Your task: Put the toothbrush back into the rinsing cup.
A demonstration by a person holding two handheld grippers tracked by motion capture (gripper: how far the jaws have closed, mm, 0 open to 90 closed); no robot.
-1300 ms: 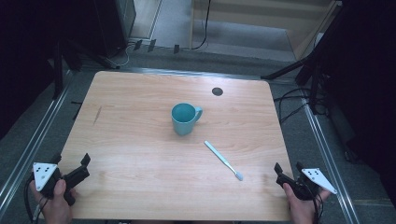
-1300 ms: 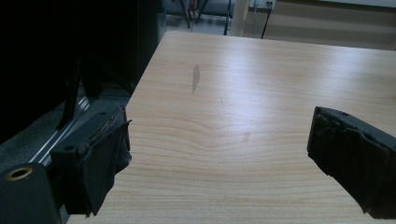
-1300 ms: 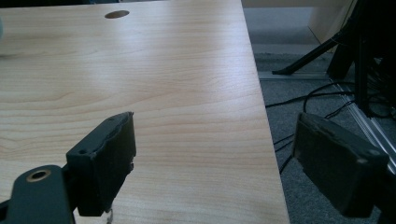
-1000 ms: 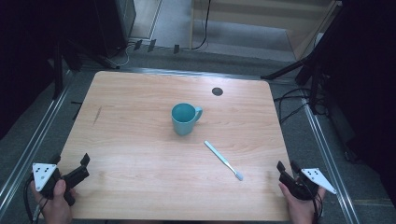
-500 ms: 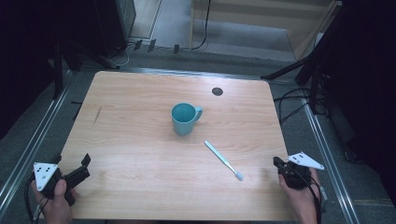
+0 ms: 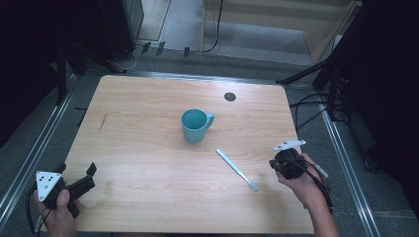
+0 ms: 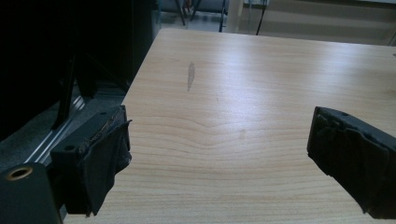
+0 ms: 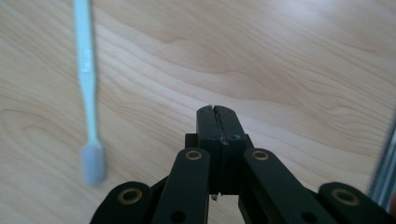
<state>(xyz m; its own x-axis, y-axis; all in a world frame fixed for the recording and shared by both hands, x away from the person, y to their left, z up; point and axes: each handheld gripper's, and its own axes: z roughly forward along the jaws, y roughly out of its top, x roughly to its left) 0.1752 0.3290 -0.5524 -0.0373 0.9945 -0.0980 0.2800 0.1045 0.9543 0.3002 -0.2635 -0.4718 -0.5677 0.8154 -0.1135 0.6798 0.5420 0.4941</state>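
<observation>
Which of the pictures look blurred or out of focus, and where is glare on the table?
Right gripper view: the pale blue plastic toothbrush is soft and smeared, its bristle head blurred, while the shut right gripper is sharp. Left gripper view: a bright sheen lies on the far part of the light wooden table, and the near black fingers are slightly soft. High view: evenly lit tabletop, dark surroundings.

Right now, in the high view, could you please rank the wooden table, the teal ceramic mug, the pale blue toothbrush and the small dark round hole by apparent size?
1. Wooden table
2. Teal ceramic mug
3. Pale blue toothbrush, longer than the mug but far thinner
4. Small dark round hole
</observation>
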